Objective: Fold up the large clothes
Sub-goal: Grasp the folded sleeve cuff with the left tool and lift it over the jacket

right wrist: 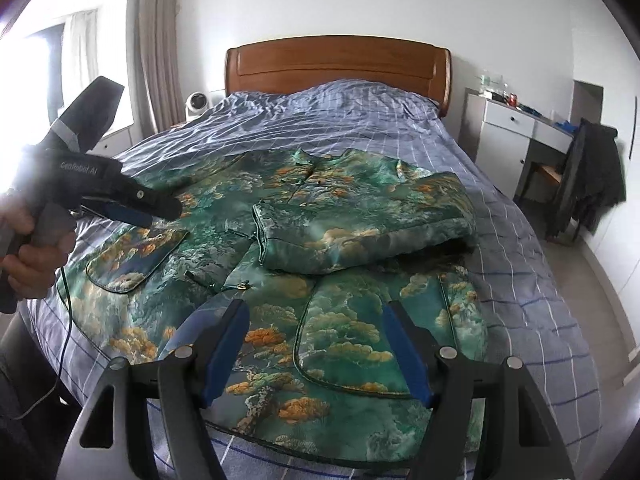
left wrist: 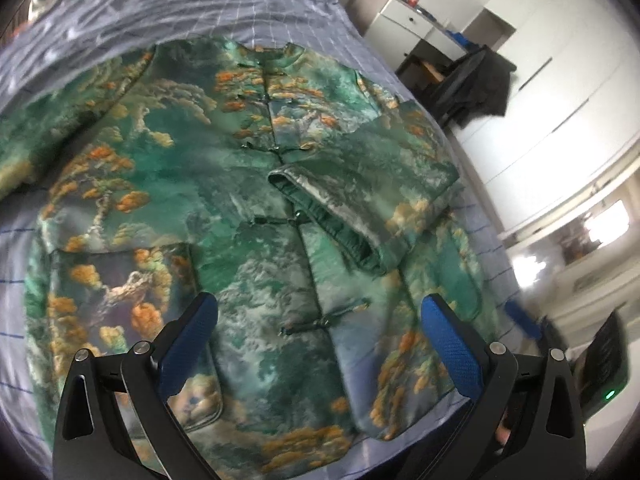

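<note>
green padded satin jacket (right wrist: 280, 280) with orange cloud print, flat on blue checked bed (right wrist: 320, 120). looks soft, slippery, bulky; best pinched at left sleeve cuff. left gripper (left wrist: 320, 320) and right gripper (right wrist: 316, 320) both spread, empty.

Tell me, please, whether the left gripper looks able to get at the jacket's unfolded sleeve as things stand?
Probably yes: the left gripper is open and empty above the jacket, and the unfolded sleeve lies flat on the bed with nothing over it.

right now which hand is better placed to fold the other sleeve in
Left. The left gripper hangs open by the flat sleeve; the right gripper is over the hem, beside the folded sleeve.
</note>
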`<control>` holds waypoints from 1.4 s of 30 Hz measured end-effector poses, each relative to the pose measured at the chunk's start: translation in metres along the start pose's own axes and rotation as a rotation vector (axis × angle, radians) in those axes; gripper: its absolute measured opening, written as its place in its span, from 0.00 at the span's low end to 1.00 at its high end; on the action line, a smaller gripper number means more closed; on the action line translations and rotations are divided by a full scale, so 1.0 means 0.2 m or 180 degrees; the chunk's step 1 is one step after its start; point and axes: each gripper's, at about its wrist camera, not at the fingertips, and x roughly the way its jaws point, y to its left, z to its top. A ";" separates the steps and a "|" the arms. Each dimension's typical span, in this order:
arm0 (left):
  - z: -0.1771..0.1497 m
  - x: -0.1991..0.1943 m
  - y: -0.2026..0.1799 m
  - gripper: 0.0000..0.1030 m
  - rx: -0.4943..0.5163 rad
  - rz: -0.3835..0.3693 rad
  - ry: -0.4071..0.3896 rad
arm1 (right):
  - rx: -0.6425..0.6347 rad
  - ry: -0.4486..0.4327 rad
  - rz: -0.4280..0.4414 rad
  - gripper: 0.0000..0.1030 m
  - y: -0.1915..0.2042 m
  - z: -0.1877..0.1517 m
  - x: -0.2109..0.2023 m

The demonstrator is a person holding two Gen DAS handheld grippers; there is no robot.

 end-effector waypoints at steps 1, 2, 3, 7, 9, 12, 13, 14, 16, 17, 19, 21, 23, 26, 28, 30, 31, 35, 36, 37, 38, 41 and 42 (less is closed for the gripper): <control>0.02 0.01 0.02 0.99 -0.0090 -0.0079 0.0034 | 0.0038 0.0006 -0.0001 0.69 -0.01 0.00 0.00; 0.05 0.03 0.04 0.99 -0.0203 -0.0180 0.0082 | 0.0075 0.0014 0.0000 0.69 -0.01 0.00 0.00; 0.08 0.05 0.07 0.98 -0.0337 -0.0297 0.0147 | 0.0104 0.0017 0.0004 0.69 -0.02 -0.01 0.00; 0.15 0.18 0.08 0.98 -0.0546 -0.0628 0.0411 | 0.0164 -0.0047 -0.0011 0.69 -0.02 -0.02 -0.03; 0.17 0.26 0.05 0.97 -0.0508 -0.0595 0.0486 | 0.0206 -0.0067 -0.0004 0.69 -0.03 -0.03 -0.04; 0.19 0.37 0.01 0.88 -0.0486 -0.0505 0.0561 | 0.0252 -0.0055 0.0027 0.69 -0.04 -0.03 -0.04; 0.21 0.40 -0.01 0.84 -0.0488 -0.0496 0.0586 | 0.0269 -0.0044 0.0034 0.69 -0.04 -0.04 -0.04; 0.22 0.42 -0.02 0.81 -0.0491 -0.0496 0.0608 | 0.0281 -0.0044 0.0042 0.69 -0.04 -0.04 -0.04; 0.24 0.45 -0.05 0.81 -0.0477 -0.0484 0.0597 | 0.0301 -0.0046 0.0066 0.69 -0.04 -0.04 -0.04; 0.26 0.46 -0.06 0.81 -0.0462 -0.0436 0.0593 | 0.0295 -0.0047 0.0077 0.69 -0.03 -0.04 -0.05; 0.27 0.50 -0.07 0.80 -0.0456 -0.0381 0.0612 | 0.0265 -0.0044 0.0091 0.69 -0.02 -0.05 -0.05; 0.28 0.56 -0.08 0.67 -0.0467 -0.0330 0.0689 | 0.0244 -0.0038 0.0100 0.69 -0.01 -0.05 -0.05; 0.28 0.61 -0.07 0.54 -0.0482 -0.0179 0.0749 | 0.0225 -0.0029 0.0114 0.69 0.00 -0.05 -0.04; 0.27 0.63 -0.07 0.22 -0.0510 -0.0055 0.0751 | 0.0232 -0.0037 0.0122 0.69 -0.01 -0.05 -0.05; 0.27 0.62 -0.07 0.14 -0.0528 -0.0092 0.0717 | 0.0242 -0.0050 0.0109 0.69 -0.01 -0.04 -0.05; 0.27 0.58 -0.11 0.10 -0.0404 -0.0070 0.0639 | 0.0252 -0.0042 0.0096 0.69 -0.02 -0.04 -0.05; 0.28 0.56 -0.13 0.10 -0.0334 -0.0053 0.0598 | 0.0260 -0.0030 0.0087 0.69 -0.02 -0.04 -0.05; 0.31 0.47 -0.22 0.09 -0.0066 0.0005 0.0435 | 0.0267 -0.0020 0.0040 0.69 -0.04 -0.04 -0.06; 0.32 0.45 -0.24 0.09 -0.0001 0.0016 0.0385 | 0.0276 -0.0026 0.0026 0.69 -0.04 -0.03 -0.07; 0.34 0.42 -0.25 0.08 0.0058 0.0027 0.0333 | 0.0291 -0.0031 0.0016 0.69 -0.05 -0.03 -0.07; 0.35 0.41 -0.25 0.08 0.0090 0.0033 0.0303 | 0.0306 -0.0034 0.0009 0.69 -0.05 -0.04 -0.07; 0.40 0.33 -0.24 0.07 0.0198 0.0085 0.0178 | 0.0337 -0.0013 -0.0007 0.69 -0.06 -0.04 -0.06; 0.43 0.32 -0.24 0.06 0.0235 0.0104 0.0145 | 0.0340 -0.0003 -0.0012 0.69 -0.06 -0.04 -0.06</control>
